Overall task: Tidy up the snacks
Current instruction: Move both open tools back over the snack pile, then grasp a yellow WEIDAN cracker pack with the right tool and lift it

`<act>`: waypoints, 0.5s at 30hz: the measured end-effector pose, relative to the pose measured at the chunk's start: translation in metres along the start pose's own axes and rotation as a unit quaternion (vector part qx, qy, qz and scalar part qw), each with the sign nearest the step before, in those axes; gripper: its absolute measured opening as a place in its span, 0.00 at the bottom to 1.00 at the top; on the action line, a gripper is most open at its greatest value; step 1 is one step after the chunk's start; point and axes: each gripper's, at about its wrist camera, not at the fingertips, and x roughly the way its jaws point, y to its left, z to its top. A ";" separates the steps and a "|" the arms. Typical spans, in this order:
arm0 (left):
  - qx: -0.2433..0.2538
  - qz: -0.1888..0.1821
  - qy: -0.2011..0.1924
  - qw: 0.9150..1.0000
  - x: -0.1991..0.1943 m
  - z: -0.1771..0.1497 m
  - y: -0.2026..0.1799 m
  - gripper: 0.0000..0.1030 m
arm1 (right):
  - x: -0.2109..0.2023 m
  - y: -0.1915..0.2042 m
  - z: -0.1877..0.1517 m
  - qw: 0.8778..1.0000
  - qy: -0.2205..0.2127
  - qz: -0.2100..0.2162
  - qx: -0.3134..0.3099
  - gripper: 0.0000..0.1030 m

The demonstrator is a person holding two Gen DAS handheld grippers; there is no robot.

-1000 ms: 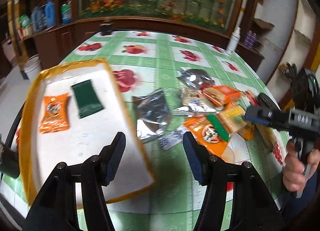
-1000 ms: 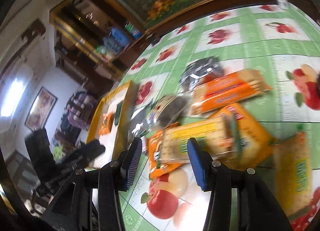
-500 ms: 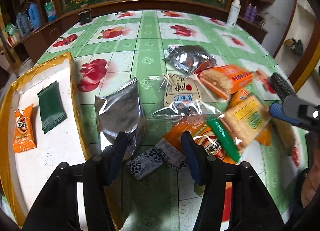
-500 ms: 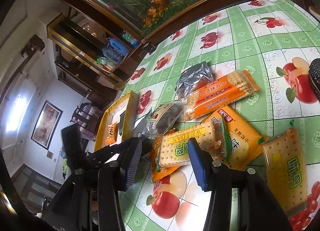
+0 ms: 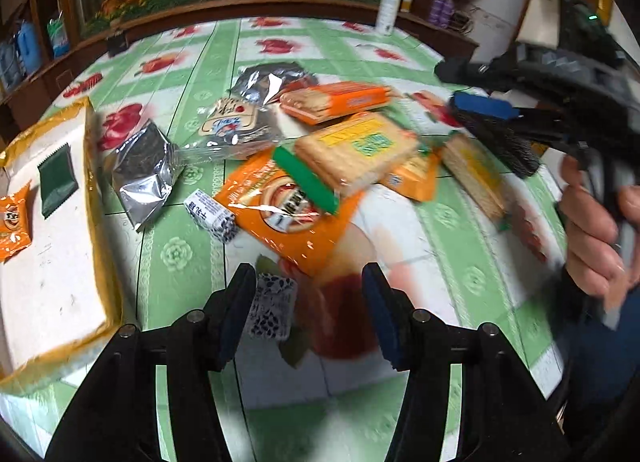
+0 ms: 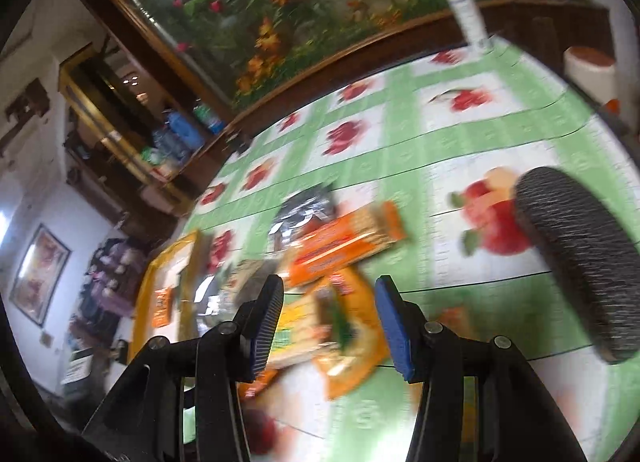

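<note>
We are looking at a heap of snacks lying on the counter (image 5: 188, 286), which is wearing a green cloth with fruit prints. Nearest our left claw (image 5: 308, 314) is a small black-and-white candy (image 5: 271, 307), sitting just inside the left finger, touching or nearly touching its pad; we cannot tell which. A second candy (image 5: 211, 214) is lying farther out, beside a big orange bag (image 5: 288, 210). A cracker pack (image 5: 356, 154) with a green end is resting on that bag, and an orange biscuit box (image 5: 336, 100) is lying beyond it. A silver pouch (image 5: 144, 174) is leaning toward the tray (image 5: 100, 246), and a clear packet (image 5: 236, 130) and a dark foil bag (image 5: 268, 80) are sitting behind it. On the yellow-rimmed tray at the left a green sachet (image 5: 57, 180) and an orange sachet (image 5: 14, 218) are already lying apart from the heap.

Our left claw is hanging low over the counter with its fingers spread wide, gripping nothing. Our right claw (image 6: 328, 322) is also spread and empty, hovering above the heap with the cracker pack (image 6: 304, 336) blurred between and below its fingers and the biscuit box (image 6: 344, 242) just ahead. In the left view our right hand (image 5: 596, 230) is wrapping the handle at the counter's right edge, the tool pointing in over the snacks. A dark oval brush (image 6: 576, 258) is lying to the right, clear of the packets.
</note>
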 end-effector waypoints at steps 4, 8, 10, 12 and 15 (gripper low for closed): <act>-0.003 -0.010 -0.018 1.000 -0.013 -0.010 0.002 0.52 | -0.006 -0.014 -0.006 0.998 0.003 -0.065 -0.005 0.54; -0.003 -0.009 -0.027 1.000 -0.012 -0.016 0.005 0.52 | -0.002 -0.024 -0.017 0.994 0.028 -0.102 -0.017 0.54; -0.006 -0.009 -0.026 1.000 -0.009 -0.019 0.007 0.52 | 0.001 -0.025 -0.023 0.992 0.036 -0.115 -0.024 0.55; -0.006 -0.007 -0.026 1.000 -0.008 -0.023 0.008 0.52 | 0.004 -0.024 -0.028 0.992 0.044 -0.117 -0.032 0.55; -0.010 -0.014 -0.026 1.000 -0.008 -0.026 0.009 0.52 | 0.010 -0.016 -0.036 0.993 0.060 -0.096 -0.043 0.55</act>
